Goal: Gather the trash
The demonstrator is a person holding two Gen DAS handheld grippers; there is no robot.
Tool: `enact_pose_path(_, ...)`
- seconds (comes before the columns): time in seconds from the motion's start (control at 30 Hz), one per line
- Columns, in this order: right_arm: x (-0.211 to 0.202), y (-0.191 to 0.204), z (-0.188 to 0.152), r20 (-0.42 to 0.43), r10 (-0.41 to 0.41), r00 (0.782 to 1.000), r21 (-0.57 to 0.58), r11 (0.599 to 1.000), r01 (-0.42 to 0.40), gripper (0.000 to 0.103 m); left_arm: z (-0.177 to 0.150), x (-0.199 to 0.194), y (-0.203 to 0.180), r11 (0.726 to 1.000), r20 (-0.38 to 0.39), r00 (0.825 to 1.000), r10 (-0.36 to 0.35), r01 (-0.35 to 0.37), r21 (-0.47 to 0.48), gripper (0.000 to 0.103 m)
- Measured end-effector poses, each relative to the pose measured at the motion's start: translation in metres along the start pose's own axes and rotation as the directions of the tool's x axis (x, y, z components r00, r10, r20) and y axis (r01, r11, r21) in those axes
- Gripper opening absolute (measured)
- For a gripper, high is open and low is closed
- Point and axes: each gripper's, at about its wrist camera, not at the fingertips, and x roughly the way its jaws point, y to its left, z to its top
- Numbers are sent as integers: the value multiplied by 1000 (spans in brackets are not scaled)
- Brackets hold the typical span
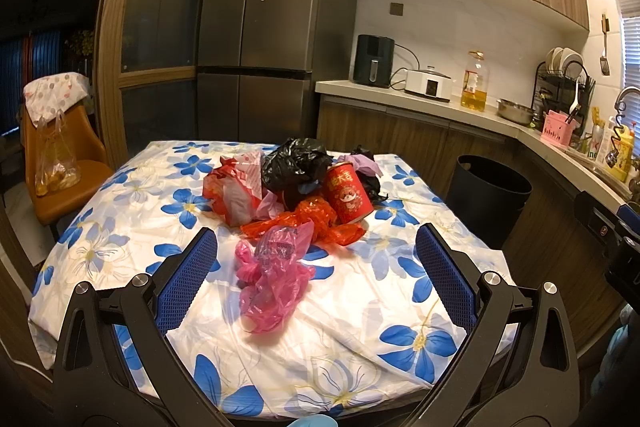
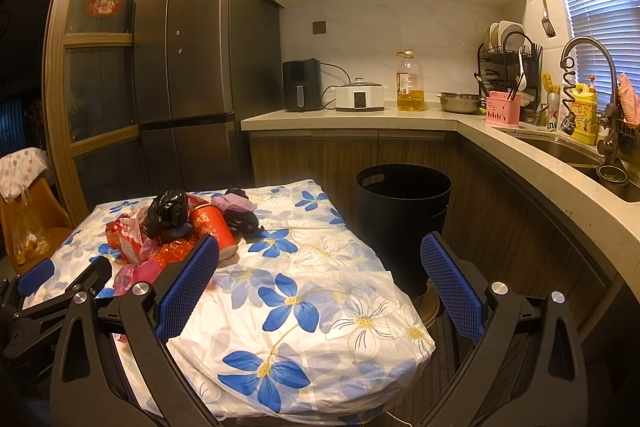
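Trash bin base behind table

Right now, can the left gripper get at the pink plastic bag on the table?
Probably yes. The left gripper is open, and the pink plastic bag lies loose on the flowered tablecloth right between its fingers, nearer than the trash pile. Nothing sits between the pads and the bag.

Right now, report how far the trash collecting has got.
Done: nothing visible; I cannot see inside the black bin. In hand: nothing; the left gripper is open toward the pink bag, and the right gripper is open too. Left: the whole pile, including the red can and black bag.
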Motion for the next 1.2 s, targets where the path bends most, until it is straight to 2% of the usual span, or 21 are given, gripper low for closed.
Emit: enact_pose_path(1.2,9,0,-4,-13,5,1000,2,1000,-5,98,0,-1,1,1000,0,1000,2,-2,-6,97)
